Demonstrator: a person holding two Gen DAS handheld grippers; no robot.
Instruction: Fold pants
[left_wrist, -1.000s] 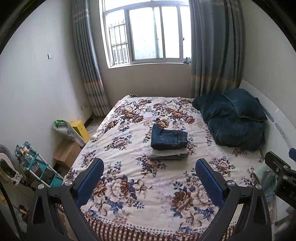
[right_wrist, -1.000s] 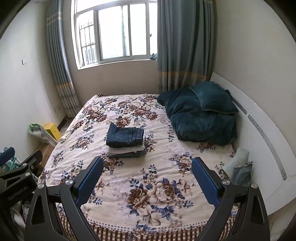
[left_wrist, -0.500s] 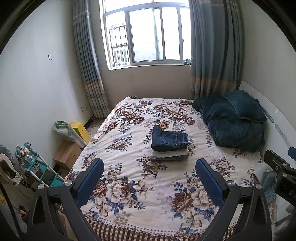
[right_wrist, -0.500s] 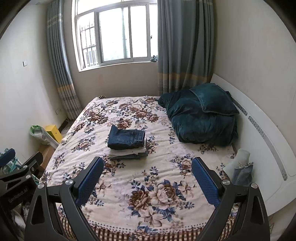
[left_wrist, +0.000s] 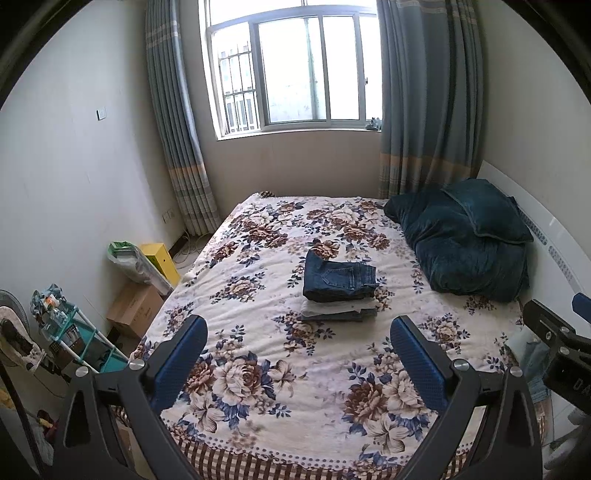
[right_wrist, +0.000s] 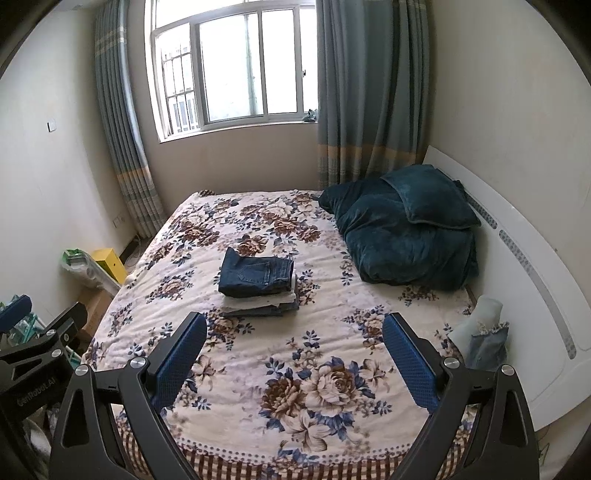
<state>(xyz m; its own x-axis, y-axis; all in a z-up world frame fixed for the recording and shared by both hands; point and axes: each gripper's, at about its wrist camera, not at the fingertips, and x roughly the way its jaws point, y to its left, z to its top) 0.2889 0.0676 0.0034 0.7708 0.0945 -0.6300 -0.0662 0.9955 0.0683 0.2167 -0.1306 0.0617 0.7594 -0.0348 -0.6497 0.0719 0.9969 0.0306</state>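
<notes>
A stack of folded pants (left_wrist: 339, 291) lies in the middle of the floral bed (left_wrist: 258, 369), dark blue jeans on top of lighter pairs. It also shows in the right wrist view (right_wrist: 258, 284). My left gripper (left_wrist: 299, 354) is open and empty, held above the foot of the bed, well short of the stack. My right gripper (right_wrist: 294, 350) is open and empty too, beside the left one. More denim clothing (right_wrist: 484, 341) lies crumpled at the bed's right edge by the headboard.
A dark teal quilt and pillow (left_wrist: 465, 247) lie at the head of the bed by the white headboard (right_wrist: 524, 280). On the floor to the left are a cardboard box (left_wrist: 135, 308), a yellow box (left_wrist: 162, 258) and a teal rack (left_wrist: 70, 332). A window and curtains are behind.
Both grippers have drawn back a little from the bed and risen slightly; the folded stack looks a bit farther off. Both stay open and empty.
</notes>
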